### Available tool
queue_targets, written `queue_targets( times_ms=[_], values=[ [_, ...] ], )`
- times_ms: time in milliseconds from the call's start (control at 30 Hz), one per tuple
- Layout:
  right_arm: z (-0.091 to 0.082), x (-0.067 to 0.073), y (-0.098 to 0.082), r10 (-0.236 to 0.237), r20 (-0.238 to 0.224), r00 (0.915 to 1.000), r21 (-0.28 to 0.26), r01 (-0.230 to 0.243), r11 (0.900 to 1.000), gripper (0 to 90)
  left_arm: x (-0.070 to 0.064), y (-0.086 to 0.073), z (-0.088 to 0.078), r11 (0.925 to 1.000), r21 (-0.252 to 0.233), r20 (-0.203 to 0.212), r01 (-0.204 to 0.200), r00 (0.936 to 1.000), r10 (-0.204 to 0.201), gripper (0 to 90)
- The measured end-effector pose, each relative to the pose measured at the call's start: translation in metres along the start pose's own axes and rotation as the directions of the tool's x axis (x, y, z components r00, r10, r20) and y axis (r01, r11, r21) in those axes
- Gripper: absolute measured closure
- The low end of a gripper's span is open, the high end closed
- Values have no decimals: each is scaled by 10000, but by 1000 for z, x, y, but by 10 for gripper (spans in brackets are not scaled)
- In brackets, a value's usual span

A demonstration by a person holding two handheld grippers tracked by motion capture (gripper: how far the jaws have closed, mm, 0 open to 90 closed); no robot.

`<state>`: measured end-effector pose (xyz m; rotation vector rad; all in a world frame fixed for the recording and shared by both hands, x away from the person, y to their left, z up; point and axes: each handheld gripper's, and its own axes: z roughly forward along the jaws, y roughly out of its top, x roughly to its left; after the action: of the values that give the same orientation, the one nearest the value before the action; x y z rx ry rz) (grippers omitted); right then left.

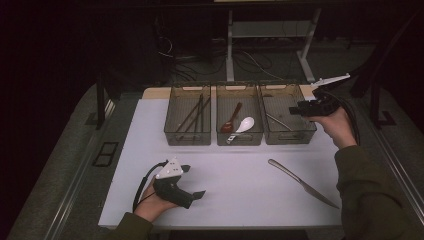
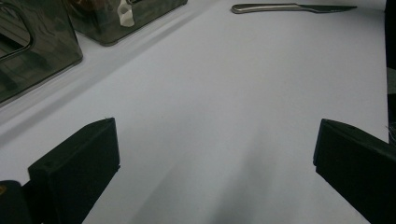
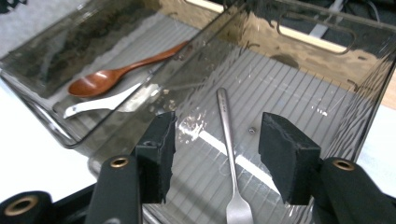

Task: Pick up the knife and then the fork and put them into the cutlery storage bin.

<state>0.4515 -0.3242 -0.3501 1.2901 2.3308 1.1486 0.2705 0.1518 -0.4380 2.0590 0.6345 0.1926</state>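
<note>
The room lay dark around a white bench on which three smoky translucent bins stood side by side along the far edge. The left bin held dark chopsticks; the middle bin held a wooden spoon and a white spoon; the right bin held a metal fork, lying flat on its ribbed floor.

At the near left, the left hand-held gripper rested low over bare bench, its jaws spread wide with nothing between them. To its right, near the front right of the bench and well apart from the bins, a metal knife lay alone. Farther right and beyond it, the right hand-held gripper hovered above the right bin, released, its jaws parted on either side of the fork's handle without touching it.

Judged from this layout, the sorting of cutlery into bins looked mostly done: chopsticks, spoons and fork were already in their compartments. The knife seemed the one piece left to collect, most likely bound for the right bin beside the fork.
</note>
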Motion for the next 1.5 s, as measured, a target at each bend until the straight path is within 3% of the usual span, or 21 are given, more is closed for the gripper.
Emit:
queue_targets(
  times_ms=[367,700,1000,1500],
  values=[
    [-20,14,-15,-161,-245,9996,-680,144,9976,422,2,-1,0,10000,67,-48,46,10000,-46,0],
    [-29,29,-43,-272,-608,9978,-941,214,9953,414,2,-3,-2,10000,-9,-214,-32,9998,31,0],
    [-32,40,-60,-509,-770,9957,-879,441,9952,412,3,-3,-3,10000,-64,-269,-17,9996,15,0],
    [-39,57,-92,-699,-877,9937,-324,673,9972,411,2,-2,-3,10000,-59,-231,-70,9997,68,0]
  ],
)
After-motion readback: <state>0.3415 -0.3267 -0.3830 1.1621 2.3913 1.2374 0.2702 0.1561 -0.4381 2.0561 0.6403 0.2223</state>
